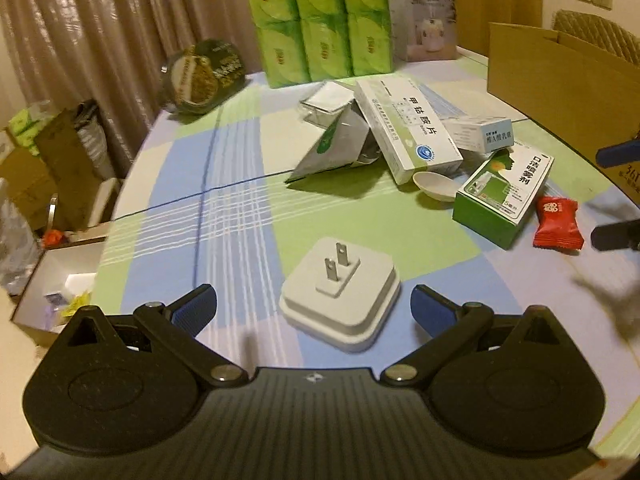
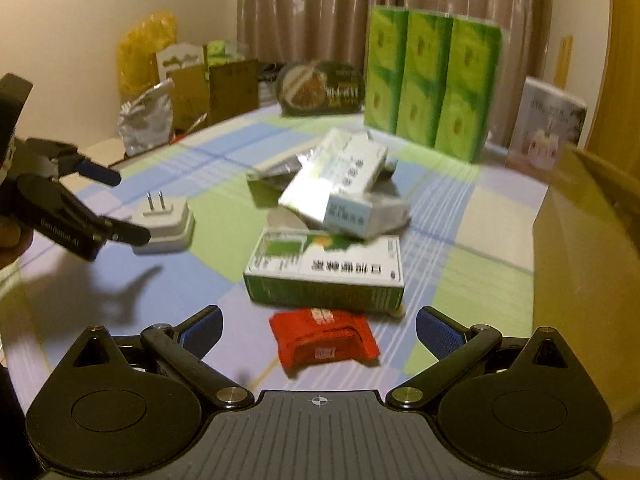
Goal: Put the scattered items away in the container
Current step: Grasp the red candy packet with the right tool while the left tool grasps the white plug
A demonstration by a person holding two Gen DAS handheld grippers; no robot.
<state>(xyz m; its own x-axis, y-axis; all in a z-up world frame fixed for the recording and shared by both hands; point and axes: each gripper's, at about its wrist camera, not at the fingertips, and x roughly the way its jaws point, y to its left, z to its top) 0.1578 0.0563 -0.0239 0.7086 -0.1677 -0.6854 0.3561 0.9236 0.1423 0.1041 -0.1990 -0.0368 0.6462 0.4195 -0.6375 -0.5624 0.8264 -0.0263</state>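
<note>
Left gripper [image 1: 313, 306] is spread wide with the white plug adapter [image 1: 340, 302] lying prongs-up between its fingers. Right gripper [image 2: 319, 330] is wide too, over the red candy packet [image 2: 324, 342]. Behind that sits the green-white box [image 2: 326, 276], then the pile of medicine boxes [image 2: 344, 184], and the cardboard box [image 2: 588, 248] off right.

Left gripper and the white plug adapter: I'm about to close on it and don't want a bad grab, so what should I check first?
1. Left gripper open: ok, jaws spread wide.
2. White plug adapter between the fingers: ok, centred in the left wrist view.
3. Adapter's pose: ok, flat on the tablecloth, prongs up.
4. Fingers low enough to catch its sides: cannot tell.
5. Neighbours clear of the grasp: ok, the green and white box and red packet lie well apart.
6. Right gripper out of the way: ok, open over the red packet.
</note>
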